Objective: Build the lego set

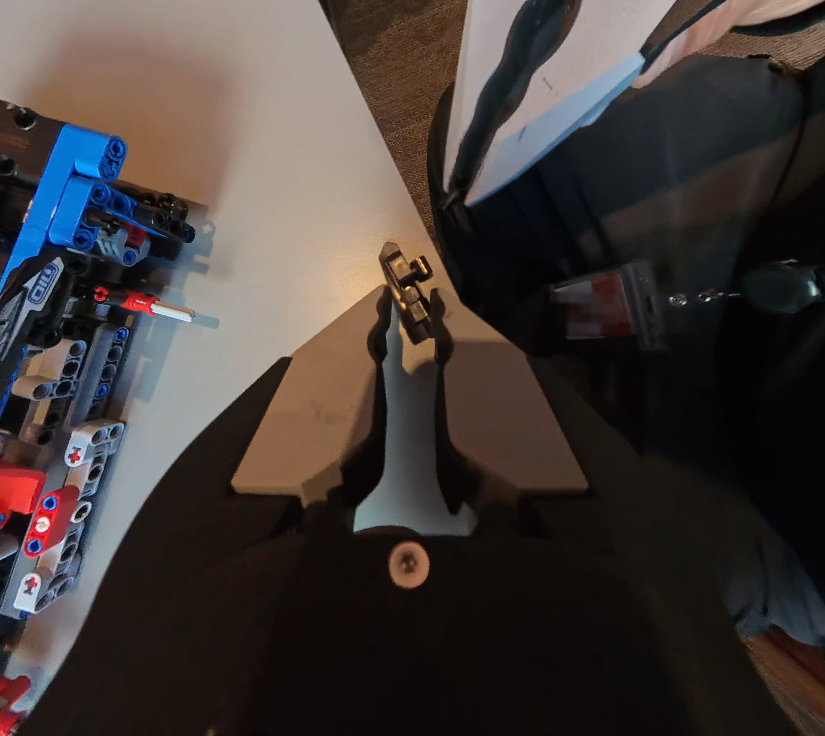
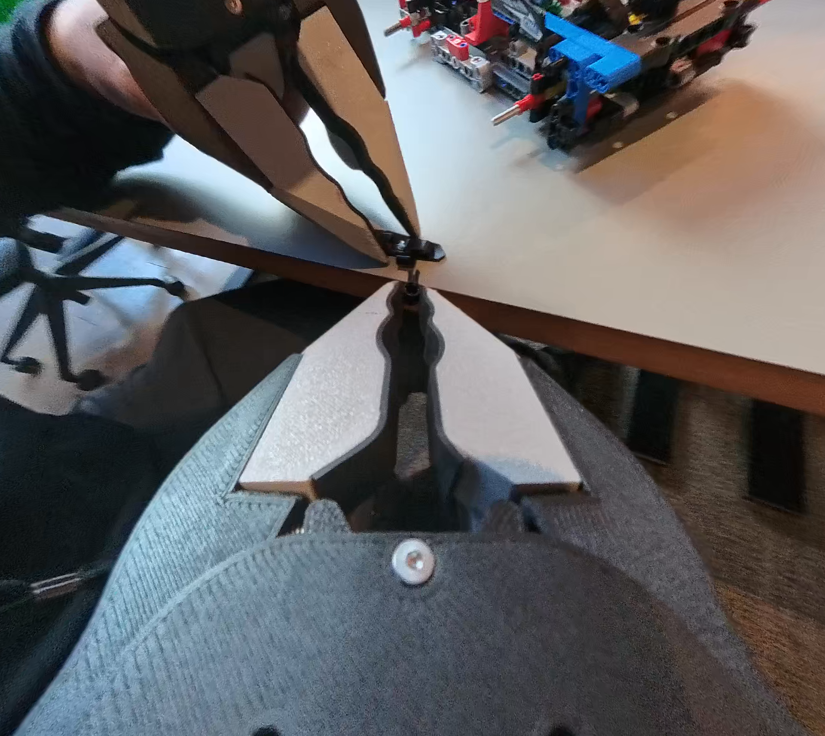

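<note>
The left gripper (image 1: 413, 304) is pinched on a small black lego piece (image 1: 408, 297), a flat part with a short peg jutting from its side, held over the near edge of the white table (image 1: 268, 134). In the right wrist view that same gripper (image 2: 404, 243) comes in from the upper left with the piece (image 2: 413, 249) at its tips, and the right gripper (image 2: 410, 297) sits just below it, nearly closed on a tiny black pin (image 2: 410, 290) that points up at the underside of the piece. The pin appears close to entering but not yet seated, so this looks like a mid-air joining step. The risk, as I judge it, is misalignment: both parts are held only at the tips, and a push slightly off the hole's line could twist the pin out of its narrow hold or lever the piece loose. Since the work hangs at the table edge, a dropped part would likely fall to the carpeted floor (image 2: 736, 580). The half-built lego car (image 2: 580, 36) stands well apart on the table, untouched.
</note>
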A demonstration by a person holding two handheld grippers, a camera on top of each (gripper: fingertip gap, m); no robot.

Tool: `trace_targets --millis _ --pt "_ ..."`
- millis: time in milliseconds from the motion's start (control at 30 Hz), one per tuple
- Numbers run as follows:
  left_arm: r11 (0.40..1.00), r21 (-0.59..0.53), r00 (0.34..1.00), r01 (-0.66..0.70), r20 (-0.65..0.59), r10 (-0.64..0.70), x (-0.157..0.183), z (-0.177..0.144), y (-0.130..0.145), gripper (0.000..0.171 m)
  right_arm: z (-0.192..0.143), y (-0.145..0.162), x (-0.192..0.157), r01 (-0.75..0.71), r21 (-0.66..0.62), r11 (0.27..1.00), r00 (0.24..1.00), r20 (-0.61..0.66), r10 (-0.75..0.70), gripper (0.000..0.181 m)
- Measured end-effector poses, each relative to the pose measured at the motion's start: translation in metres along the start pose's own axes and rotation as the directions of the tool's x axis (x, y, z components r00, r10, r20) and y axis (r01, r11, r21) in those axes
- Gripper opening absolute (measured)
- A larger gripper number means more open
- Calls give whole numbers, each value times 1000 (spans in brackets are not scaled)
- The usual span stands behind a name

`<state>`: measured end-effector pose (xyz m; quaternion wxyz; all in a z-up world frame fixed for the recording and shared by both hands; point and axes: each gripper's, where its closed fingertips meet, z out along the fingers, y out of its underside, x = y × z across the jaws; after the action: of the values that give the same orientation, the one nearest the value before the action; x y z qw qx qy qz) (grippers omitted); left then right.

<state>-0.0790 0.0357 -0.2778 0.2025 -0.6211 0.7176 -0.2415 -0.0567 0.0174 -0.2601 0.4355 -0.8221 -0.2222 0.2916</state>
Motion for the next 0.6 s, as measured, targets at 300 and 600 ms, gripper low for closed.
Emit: trace_targets --millis 300,600 --pt "999 20 999 -36 28 35 -3 1 -3 21 3 12 -5 -420 9 907 886 219 408 4" --pt "996 5 996 -85 -14 85 12 -7 -1 15 3 14 -4 -416 13 909 887 225 403 4"
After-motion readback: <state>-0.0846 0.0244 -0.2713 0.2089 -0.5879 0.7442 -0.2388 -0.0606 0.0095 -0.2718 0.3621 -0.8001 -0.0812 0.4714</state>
